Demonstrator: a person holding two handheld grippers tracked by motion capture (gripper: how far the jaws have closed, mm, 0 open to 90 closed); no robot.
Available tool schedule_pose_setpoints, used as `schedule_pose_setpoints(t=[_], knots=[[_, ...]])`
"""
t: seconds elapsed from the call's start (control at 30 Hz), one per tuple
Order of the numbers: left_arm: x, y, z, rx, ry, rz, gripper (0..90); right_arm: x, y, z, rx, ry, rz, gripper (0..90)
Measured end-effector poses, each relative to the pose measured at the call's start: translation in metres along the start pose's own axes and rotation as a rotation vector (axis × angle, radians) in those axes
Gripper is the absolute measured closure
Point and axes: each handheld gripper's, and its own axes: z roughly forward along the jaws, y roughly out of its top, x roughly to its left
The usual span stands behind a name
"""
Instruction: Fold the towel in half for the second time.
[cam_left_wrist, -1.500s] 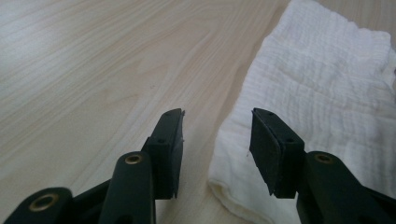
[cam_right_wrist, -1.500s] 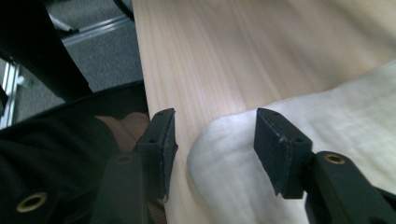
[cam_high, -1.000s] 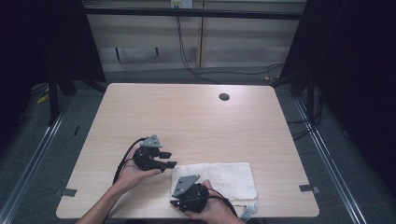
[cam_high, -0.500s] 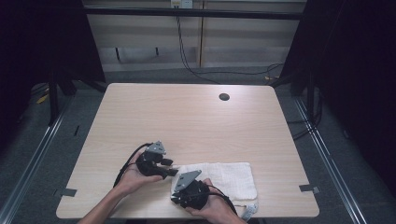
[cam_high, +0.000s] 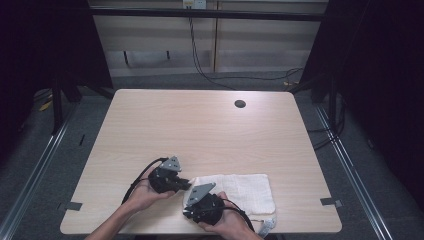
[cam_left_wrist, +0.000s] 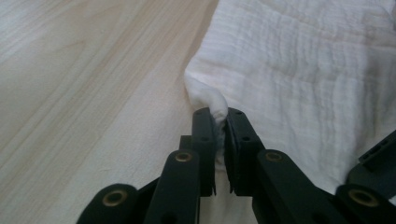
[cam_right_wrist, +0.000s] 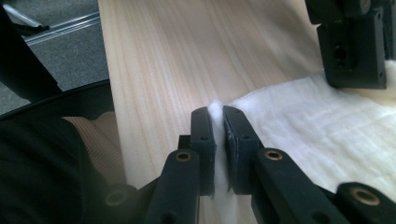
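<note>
Pale wood table (cam_high: 200, 130); my left gripper (cam_high: 186, 184) has just closed, pinching the white cloth (cam_high: 250, 192) (right gripper (cam_high: 189, 212) too).

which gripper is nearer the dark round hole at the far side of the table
Left. The left gripper pinches the white cloth at its left edge; the right gripper pinches it nearer the person, farther from the hole.

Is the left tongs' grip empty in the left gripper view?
No, the left tongs pinch a bunched fold at the edge of the white crinkled cloth between both black jaws.
</note>
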Motion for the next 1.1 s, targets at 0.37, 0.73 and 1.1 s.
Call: schedule_pose_setpoints(t=[0.37,0.73,1.1], knots=[[0.009,-0.001,-0.004,-0.03,-0.032,-0.06,85.7,0.0,0.0,0.001,-0.014,-0.008,0.017,84.7],[0.015,-0.002,-0.011,-0.077,-0.045,-0.118,85.7,-0.006,0.006,-0.015,-0.071,0.008,0.053,84.7],[0.018,-0.001,-0.02,-0.112,-0.035,-0.135,85.7,-0.009,0.014,-0.023,-0.12,0.017,0.064,84.7]])
